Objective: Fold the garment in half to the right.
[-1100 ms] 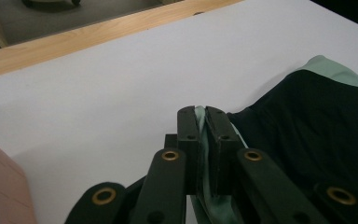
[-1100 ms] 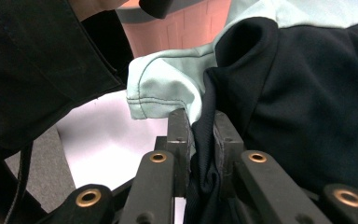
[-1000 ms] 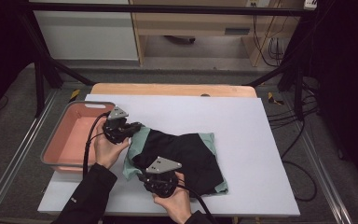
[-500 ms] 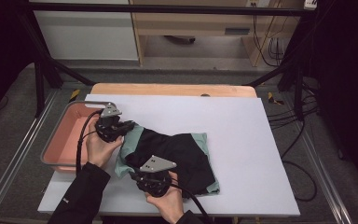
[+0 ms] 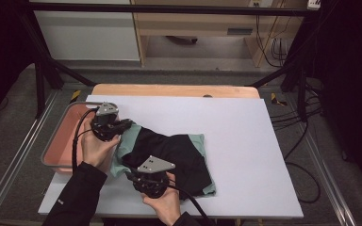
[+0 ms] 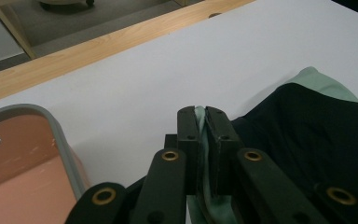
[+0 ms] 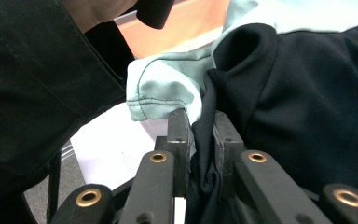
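- The black-and-mint garment (image 5: 169, 157) lies folded on the white table (image 5: 245, 141), left of centre.
- The left gripper (image 6: 202, 122) pinches its mint far-left corner; the right gripper (image 7: 199, 128) is clamped on black fabric at the near edge.
- The pink tray (image 5: 61, 148) stands just beside the garment; bare tabletop spreads rightward.

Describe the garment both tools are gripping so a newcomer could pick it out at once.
Start at the white table and look toward its left, beside the pink tray. There lies a folded black garment with mint-green trim; the left tool is shut on its green edge, the right tool on black fabric. It is the sole soft, dark item on the board.
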Available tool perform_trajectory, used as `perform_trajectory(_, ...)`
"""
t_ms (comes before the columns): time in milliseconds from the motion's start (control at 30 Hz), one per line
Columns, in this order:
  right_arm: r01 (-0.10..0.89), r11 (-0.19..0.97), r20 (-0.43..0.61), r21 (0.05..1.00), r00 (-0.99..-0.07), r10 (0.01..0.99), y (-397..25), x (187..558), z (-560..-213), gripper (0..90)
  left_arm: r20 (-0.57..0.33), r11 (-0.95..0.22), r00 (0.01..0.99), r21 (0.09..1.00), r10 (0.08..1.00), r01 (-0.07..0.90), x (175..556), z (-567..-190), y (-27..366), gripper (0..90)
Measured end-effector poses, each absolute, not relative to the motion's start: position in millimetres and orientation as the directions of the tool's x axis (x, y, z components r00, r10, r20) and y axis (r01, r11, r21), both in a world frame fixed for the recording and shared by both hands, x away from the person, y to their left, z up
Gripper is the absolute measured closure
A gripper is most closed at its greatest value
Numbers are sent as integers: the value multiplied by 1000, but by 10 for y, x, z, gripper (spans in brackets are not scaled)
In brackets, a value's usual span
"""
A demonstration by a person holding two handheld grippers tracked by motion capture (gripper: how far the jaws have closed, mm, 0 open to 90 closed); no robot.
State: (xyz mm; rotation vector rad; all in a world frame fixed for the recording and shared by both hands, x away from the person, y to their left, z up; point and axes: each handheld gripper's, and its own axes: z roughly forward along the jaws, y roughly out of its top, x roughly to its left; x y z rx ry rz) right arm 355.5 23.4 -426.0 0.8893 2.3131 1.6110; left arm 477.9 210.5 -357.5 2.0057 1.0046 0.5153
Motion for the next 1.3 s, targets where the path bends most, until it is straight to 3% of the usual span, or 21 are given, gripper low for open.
perform_trajectory(533, 346, 208, 181, 915, -811, 556, 381, 3518, -4199, 808, 18, -354, 584, 810, 811, 468, 4733, -3474, 2211, 848)
perform_trajectory(1300, 358, 65, 239, 931, -736, 634, -206, 3446, -4057, 805, 72, -410, 630, 815, 773, 410, 4748, -3356, 1654, 847)
